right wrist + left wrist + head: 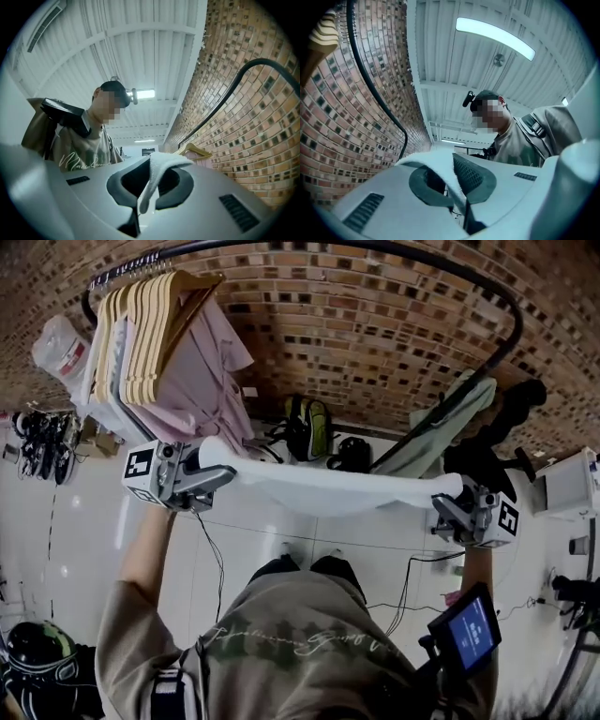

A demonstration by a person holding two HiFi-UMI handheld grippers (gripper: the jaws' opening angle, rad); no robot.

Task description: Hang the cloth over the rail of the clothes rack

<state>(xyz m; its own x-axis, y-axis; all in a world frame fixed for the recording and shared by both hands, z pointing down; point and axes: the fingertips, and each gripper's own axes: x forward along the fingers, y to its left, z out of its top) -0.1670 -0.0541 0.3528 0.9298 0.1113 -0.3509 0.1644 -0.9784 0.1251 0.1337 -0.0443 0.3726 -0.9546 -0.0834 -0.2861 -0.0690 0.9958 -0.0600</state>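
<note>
**A:** Head view first. Where is the cloth?

**B:** The cloth is stretched out flat between the two tools, low in front of the person and well below the rail that arcs overhead. The left tool pinches one end and the right tool the other. Nothing is over the rail yet.

**A:** What already hangs there?

**B:** There are wooden hangers with a pink garment at the left, and a pale green garment at the right. The bare stretch between them looks like the place to aim for.

**A:** Left gripper view?

**B:** The jaws are pressed together with a fold of cloth trapped between them, and its white edge rises over the pads. The rail runs down along the brick wall on the left.

**A:** And the right gripper view?

**B:** Much the same. The jaws are clamped on a fold that flops over the tip. The rail curves past at the upper right, with a hanger showing beyond the tool.

**A:** So how is this step done well?

**B:** I'd raise both ends level and hold the cloth taut. Then carry it over the bare stretch and lower it so about half falls on each side. Let go only once the rail takes the weight. Uneven halves could let it slide off, and drifting left risks snagging the hangers.
</note>
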